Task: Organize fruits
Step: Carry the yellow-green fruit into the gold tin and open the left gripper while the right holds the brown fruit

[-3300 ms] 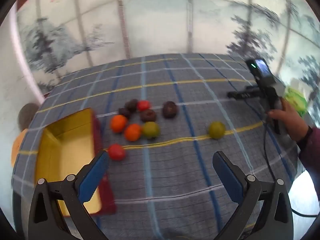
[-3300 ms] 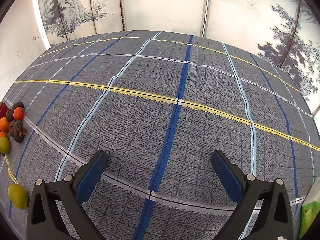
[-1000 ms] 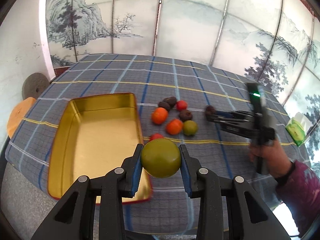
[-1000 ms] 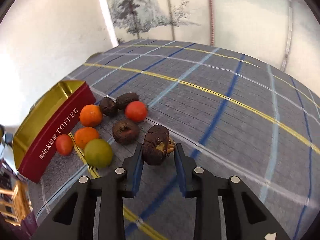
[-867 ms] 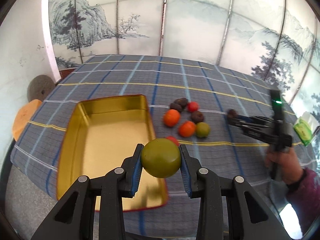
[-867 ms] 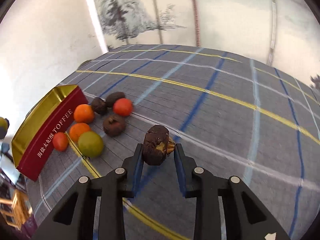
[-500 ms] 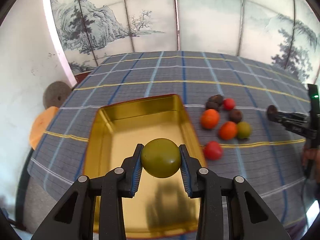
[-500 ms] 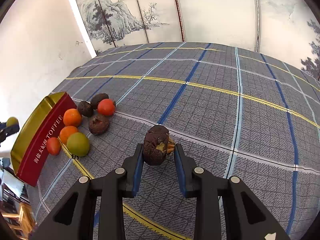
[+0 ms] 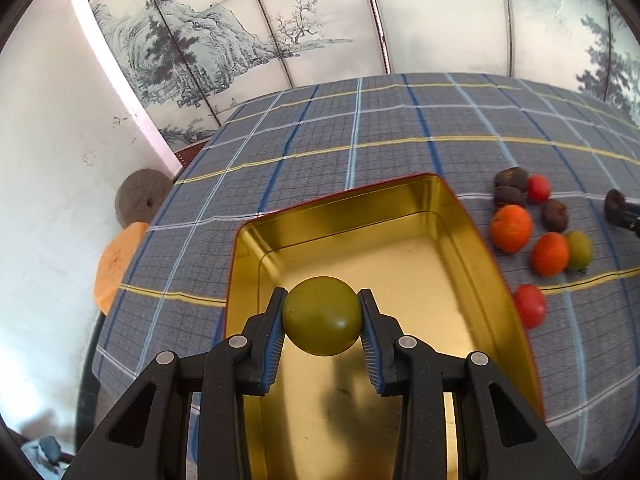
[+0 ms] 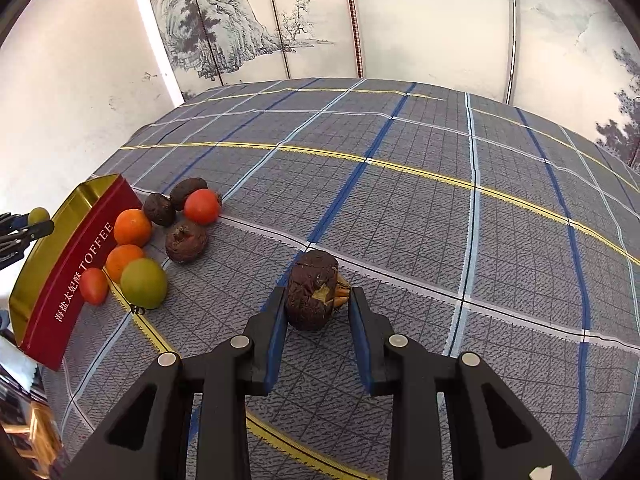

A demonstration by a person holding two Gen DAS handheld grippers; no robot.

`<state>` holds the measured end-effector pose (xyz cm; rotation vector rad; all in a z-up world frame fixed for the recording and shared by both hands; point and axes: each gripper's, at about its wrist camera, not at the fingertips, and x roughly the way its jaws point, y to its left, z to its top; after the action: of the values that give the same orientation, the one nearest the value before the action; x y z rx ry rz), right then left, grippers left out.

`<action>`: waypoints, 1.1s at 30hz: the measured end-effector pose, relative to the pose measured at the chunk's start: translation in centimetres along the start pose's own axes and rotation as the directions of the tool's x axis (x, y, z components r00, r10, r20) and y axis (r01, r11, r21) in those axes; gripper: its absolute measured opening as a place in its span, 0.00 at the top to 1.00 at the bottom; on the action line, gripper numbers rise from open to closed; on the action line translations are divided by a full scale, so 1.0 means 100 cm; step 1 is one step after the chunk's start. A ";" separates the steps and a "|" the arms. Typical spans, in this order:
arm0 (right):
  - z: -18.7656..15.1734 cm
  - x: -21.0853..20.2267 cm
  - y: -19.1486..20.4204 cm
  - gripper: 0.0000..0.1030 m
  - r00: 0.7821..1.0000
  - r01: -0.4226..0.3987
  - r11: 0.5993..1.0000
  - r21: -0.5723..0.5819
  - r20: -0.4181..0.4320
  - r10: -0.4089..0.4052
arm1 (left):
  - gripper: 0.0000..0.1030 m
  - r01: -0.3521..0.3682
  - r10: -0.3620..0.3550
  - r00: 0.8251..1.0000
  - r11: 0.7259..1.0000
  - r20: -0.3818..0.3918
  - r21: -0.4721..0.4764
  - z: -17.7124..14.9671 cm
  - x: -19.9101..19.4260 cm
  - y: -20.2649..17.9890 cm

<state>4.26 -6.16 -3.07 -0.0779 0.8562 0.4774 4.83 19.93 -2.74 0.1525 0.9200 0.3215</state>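
My left gripper (image 9: 322,322) is shut on a green round fruit (image 9: 322,320) and holds it above the open gold tin (image 9: 452,216). My right gripper (image 10: 318,304) is shut on a dark brown wrinkled fruit (image 10: 312,290) above the checked tablecloth. A pile of fruit lies right of the tin: two oranges (image 9: 511,227), a green fruit (image 9: 580,245), two red fruits (image 9: 530,306) and several dark brown ones (image 9: 555,215). The pile also shows in the right wrist view (image 10: 160,240), next to the tin's red "TOFFEE" side (image 10: 76,276).
The table with its grey-blue checked cloth (image 10: 440,200) ends close behind the tin on the left. A grey disc (image 9: 140,198) and an orange round thing (image 9: 116,256) lie beyond the table's left edge. Painted screen panels stand behind.
My left gripper has carried the green fruit leftward from beside the tin to over its inside. My right gripper has lifted the brown fruit and drawn back from the pile.
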 end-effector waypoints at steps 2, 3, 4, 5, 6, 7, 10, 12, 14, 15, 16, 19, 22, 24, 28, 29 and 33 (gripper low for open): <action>0.000 0.000 -0.001 0.73 1.000 0.001 1.000 0.002 -0.002 -0.001 | 0.65 -0.012 0.013 1.000 1.000 -0.009 0.017 0.003 0.008 0.002; 0.000 0.000 -0.001 0.73 1.000 0.001 1.000 0.003 -0.002 -0.001 | 0.65 -0.018 0.018 1.000 1.000 -0.012 0.023 0.003 0.010 0.003; 0.000 0.000 -0.001 0.73 1.000 0.002 1.000 0.004 -0.003 -0.002 | 0.65 -0.024 0.025 1.000 0.999 -0.017 0.031 0.004 0.014 0.004; 0.000 0.000 -0.001 0.73 1.000 0.002 1.000 0.005 -0.003 -0.002 | 0.65 -0.028 0.029 0.999 0.999 -0.021 0.038 0.004 0.016 0.006; 0.000 0.000 -0.002 0.73 1.000 0.003 1.000 0.006 -0.004 -0.003 | 0.65 -0.034 0.036 0.999 0.998 -0.027 0.045 0.005 0.020 0.007; 0.000 0.001 -0.002 0.73 1.000 0.004 1.000 0.006 -0.005 -0.004 | 0.65 -0.039 0.040 0.999 0.998 -0.030 0.050 0.006 0.023 0.007; 0.000 0.001 -0.002 0.73 1.000 0.005 1.000 0.006 -0.008 -0.005 | 0.65 -0.044 0.046 0.998 0.997 -0.037 0.061 0.008 0.031 0.009; 0.000 0.002 -0.002 0.73 1.000 0.006 1.000 0.007 -0.008 -0.005 | 0.65 -0.046 0.049 0.998 0.997 -0.045 0.064 0.010 0.036 0.010; 0.000 0.002 -0.002 0.73 1.000 0.005 1.000 0.007 -0.008 -0.005 | 0.64 -0.048 0.052 0.997 0.997 -0.054 0.068 0.011 0.040 0.011; 0.000 0.002 -0.002 0.73 1.000 0.005 1.000 0.007 -0.008 -0.005 | 0.64 -0.049 0.053 0.997 0.996 -0.058 0.068 0.013 0.042 0.010; 0.000 0.002 -0.002 0.73 1.000 0.005 1.000 0.006 -0.008 -0.005 | 0.64 -0.051 0.056 0.997 0.996 -0.062 0.068 0.014 0.045 0.010; 0.000 0.002 -0.002 0.73 1.000 0.006 1.000 0.006 -0.009 -0.006 | 0.64 -0.056 0.061 0.995 0.996 -0.073 0.070 0.016 0.052 0.011; 0.000 0.002 -0.002 0.73 1.000 0.006 1.000 0.006 -0.009 -0.006 | 0.64 -0.055 0.060 0.995 0.996 -0.082 0.065 0.017 0.057 0.013; 0.000 0.002 -0.002 0.73 1.000 0.006 1.000 0.006 -0.010 -0.006 | 0.64 -0.066 0.071 0.994 0.996 -0.083 0.068 0.017 0.060 0.014; 0.000 0.002 -0.002 0.73 1.000 0.006 1.000 0.006 -0.010 -0.006 | 0.64 -0.079 0.085 0.992 0.994 -0.088 0.075 0.016 0.065 0.013; 0.000 0.002 -0.002 0.73 1.000 0.006 1.000 0.006 -0.011 -0.006 | 0.64 -0.083 0.089 0.992 0.994 -0.088 0.077 0.016 0.066 0.014; 0.000 0.002 -0.002 0.73 1.000 0.007 1.000 0.005 -0.012 -0.007 | 0.53 -0.097 0.104 0.992 0.992 -0.078 0.086 0.017 0.066 0.014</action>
<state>4.48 -6.25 -3.21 -0.0797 0.8685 0.4686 9.63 23.44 -6.34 0.2632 1.0095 0.3858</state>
